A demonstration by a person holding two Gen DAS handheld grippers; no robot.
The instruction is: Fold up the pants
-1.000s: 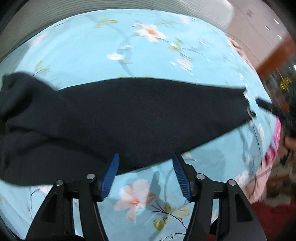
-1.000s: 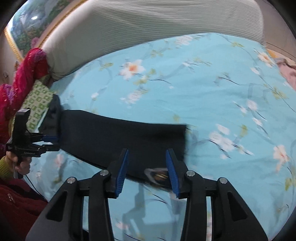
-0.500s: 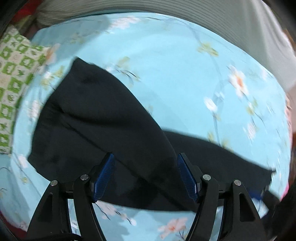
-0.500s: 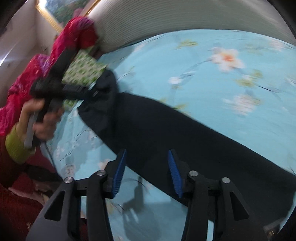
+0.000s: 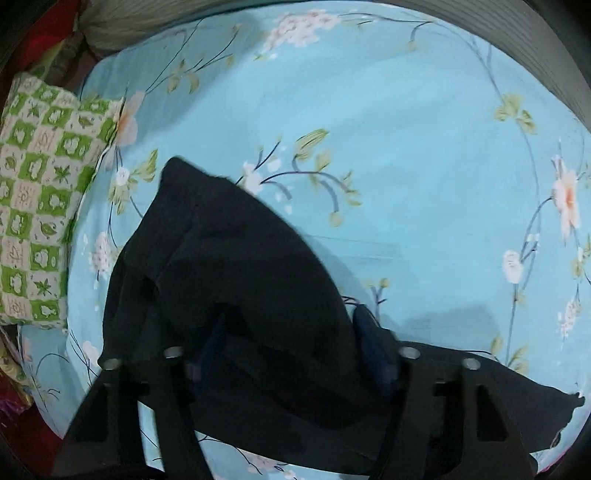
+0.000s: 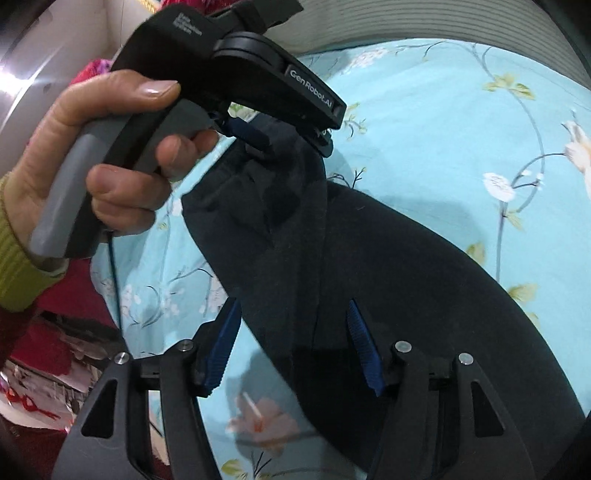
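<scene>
Black pants (image 5: 240, 280) lie on a light blue flowered bedsheet (image 5: 388, 122). In the left wrist view the waist end is bunched and draped between and over my left gripper's (image 5: 291, 343) wide-apart fingers, partly hiding the blue pads. In the right wrist view the pants (image 6: 388, 266) stretch from upper left to lower right. My left gripper (image 6: 284, 136) appears there, hand-held, with fabric hanging from its tips. My right gripper (image 6: 293, 343) is open, its fingers either side of the cloth.
A green and white checked pillow (image 5: 37, 218) lies at the left of the bed. A grey striped headboard (image 6: 443, 22) runs along the far side. Red bedding and clutter (image 6: 55, 350) sit off the bed's left edge.
Both grippers have moved toward the waist end of the pants. The left gripper has come in over the bunched fabric, which now drapes across its fingers. The right gripper has come close to the left.
</scene>
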